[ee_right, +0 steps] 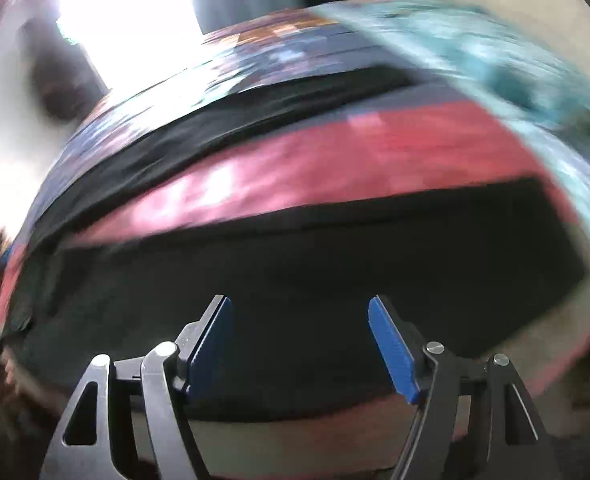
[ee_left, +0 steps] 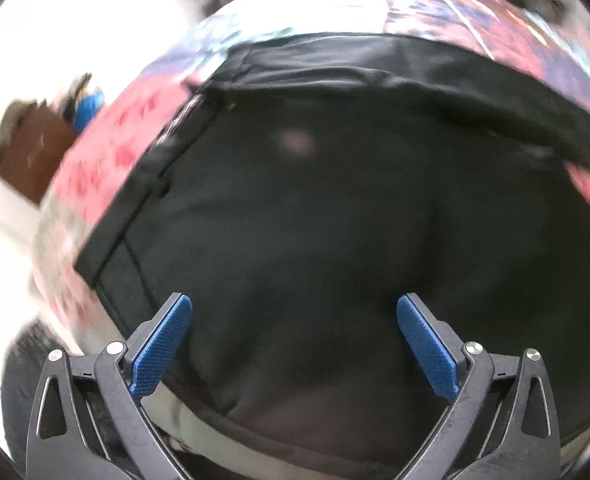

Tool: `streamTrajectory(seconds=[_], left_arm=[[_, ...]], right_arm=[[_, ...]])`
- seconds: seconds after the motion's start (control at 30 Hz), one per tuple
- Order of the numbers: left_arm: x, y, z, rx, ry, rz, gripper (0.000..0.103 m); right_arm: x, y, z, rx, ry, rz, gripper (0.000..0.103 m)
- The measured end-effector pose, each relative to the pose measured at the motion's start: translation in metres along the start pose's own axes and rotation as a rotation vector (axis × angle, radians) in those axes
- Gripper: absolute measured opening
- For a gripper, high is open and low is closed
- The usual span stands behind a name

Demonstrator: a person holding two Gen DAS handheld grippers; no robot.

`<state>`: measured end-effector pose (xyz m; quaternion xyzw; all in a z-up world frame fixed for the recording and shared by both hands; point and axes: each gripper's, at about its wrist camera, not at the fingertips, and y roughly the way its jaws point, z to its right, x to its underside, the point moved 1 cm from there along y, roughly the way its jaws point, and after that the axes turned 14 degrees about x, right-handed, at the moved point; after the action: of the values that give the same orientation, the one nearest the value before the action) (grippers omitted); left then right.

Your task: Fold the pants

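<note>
Black pants (ee_left: 315,208) lie spread on a patterned bedspread (ee_left: 107,148). In the left wrist view the waistband runs along the left and one leg (ee_left: 435,80) stretches across the far side. My left gripper (ee_left: 295,312) is open just above the seat of the pants, holding nothing. In the right wrist view the near leg (ee_right: 295,264) fills the foreground and the other leg (ee_right: 231,128) lies further off, with pink bedspread (ee_right: 315,168) between them. My right gripper (ee_right: 299,316) is open above the near leg, empty. Both views are blurred.
The bedspread has pink, blue and teal patches (ee_right: 495,64). A brown piece of furniture (ee_left: 31,152) with a blue object (ee_left: 89,108) stands left of the bed. Bright window light (ee_right: 127,12) lies beyond the far edge.
</note>
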<state>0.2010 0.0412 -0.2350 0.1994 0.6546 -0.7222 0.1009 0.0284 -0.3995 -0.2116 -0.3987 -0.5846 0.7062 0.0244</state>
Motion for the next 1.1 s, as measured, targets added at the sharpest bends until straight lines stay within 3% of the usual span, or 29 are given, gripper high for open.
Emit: streamTrajectory(seconds=[0.07, 0.17, 0.37, 0.43, 0.53, 0.57, 0.6, 0.67, 0.77, 0.87, 0.93, 0.97, 1.07, 1.1], left_arm=[[-0.012, -0.008, 0.001, 0.02, -0.006, 0.007, 0.102], [-0.043, -0.02, 0.014, 0.07, 0.037, 0.081, 0.102], [-0.145, -0.009, 0.055, 0.089, 0.097, 0.226, 0.102], [-0.168, 0.023, 0.059, 0.033, 0.108, 0.192, 0.102], [-0.18, 0.084, 0.052, -0.071, 0.102, 0.036, 0.101], [-0.177, 0.098, 0.047, -0.088, 0.097, -0.01, 0.101], [-0.174, 0.1, 0.041, -0.072, 0.1, -0.005, 0.102], [-0.169, 0.096, 0.038, -0.063, 0.126, 0.033, 0.102], [-0.164, 0.097, 0.036, -0.07, 0.179, 0.055, 0.103], [-0.163, 0.095, 0.033, -0.046, 0.142, 0.07, 0.103], [-0.162, 0.091, 0.031, -0.041, 0.121, 0.067, 0.103], [-0.162, 0.089, 0.03, -0.04, 0.116, 0.069, 0.103], [-0.156, 0.077, 0.025, -0.058, 0.101, 0.082, 0.103], [-0.156, 0.075, 0.022, -0.059, 0.095, 0.089, 0.102]], right_arm=[[0.004, -0.004, -0.042, -0.075, -0.072, 0.008, 0.071], [-0.016, -0.002, -0.099, -0.169, -0.193, 0.019, 0.071], [-0.111, 0.023, -0.224, -0.255, -0.365, 0.127, 0.074], [-0.126, 0.036, -0.264, -0.289, -0.39, 0.104, 0.074], [-0.146, 0.084, -0.313, -0.315, -0.437, 0.0, 0.074], [-0.149, 0.1, -0.326, -0.324, -0.459, -0.047, 0.074], [-0.149, 0.118, -0.332, -0.318, -0.491, -0.094, 0.073], [-0.156, 0.141, -0.32, -0.269, -0.543, -0.086, 0.072], [-0.179, 0.163, -0.267, -0.19, -0.539, -0.033, 0.073], [-0.215, 0.191, -0.182, -0.128, -0.46, -0.017, 0.072], [-0.239, 0.21, -0.117, 0.011, -0.397, -0.024, 0.076], [-0.248, 0.219, -0.085, 0.04, -0.352, -0.041, 0.08], [-0.273, 0.239, 0.019, 0.161, -0.2, -0.097, 0.08], [-0.281, 0.238, 0.05, 0.238, -0.154, -0.09, 0.08]])
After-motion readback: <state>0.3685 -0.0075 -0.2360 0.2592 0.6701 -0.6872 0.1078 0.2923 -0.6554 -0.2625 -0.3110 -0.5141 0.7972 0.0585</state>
